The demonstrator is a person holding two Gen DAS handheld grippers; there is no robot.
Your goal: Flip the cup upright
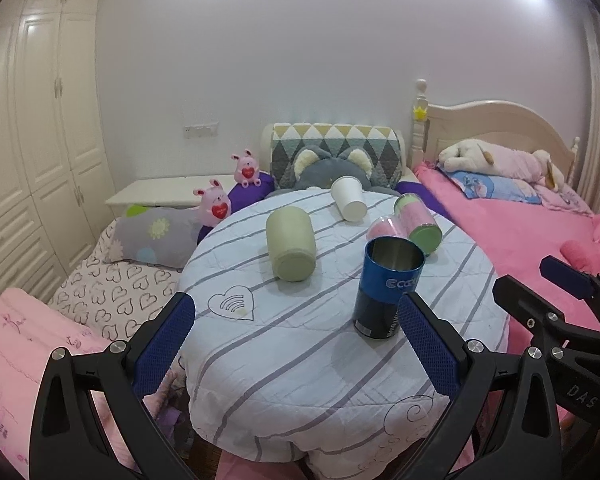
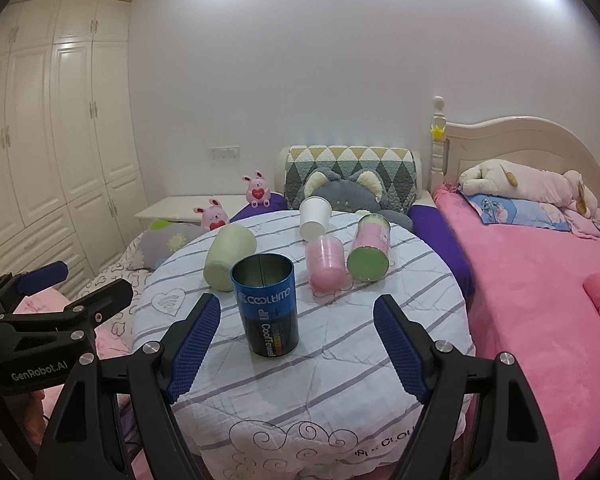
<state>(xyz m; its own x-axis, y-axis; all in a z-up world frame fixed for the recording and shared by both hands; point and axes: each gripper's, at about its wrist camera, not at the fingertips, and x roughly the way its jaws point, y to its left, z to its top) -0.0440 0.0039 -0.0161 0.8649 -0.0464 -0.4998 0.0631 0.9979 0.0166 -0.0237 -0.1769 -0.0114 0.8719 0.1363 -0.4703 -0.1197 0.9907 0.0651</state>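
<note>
On table (image 2: pixel 340 380): blue can (image 2: pixel 266 304) upright, open, empty; others toppled.

— We are seeing ceiling light blowing out white at the top of both views, and the wall (image 2: pixel 320 60) is greying downward.

— We are noticing soft shadows, dark fisheye corners and bending wardrobe doors (image 1: pixel 40 100); distant detail is perhaps blurring slightly.

On the blue can (image 2: pixel 269 306) I read "COOLTIME" in white, and lower down "CoolTowel" running sideways. The left gripper (image 2: pixel 40 300) body says "GenRobot.AI". The right gripper (image 1: pixel 556 300) shows "DAS", the rest cut off.
</note>
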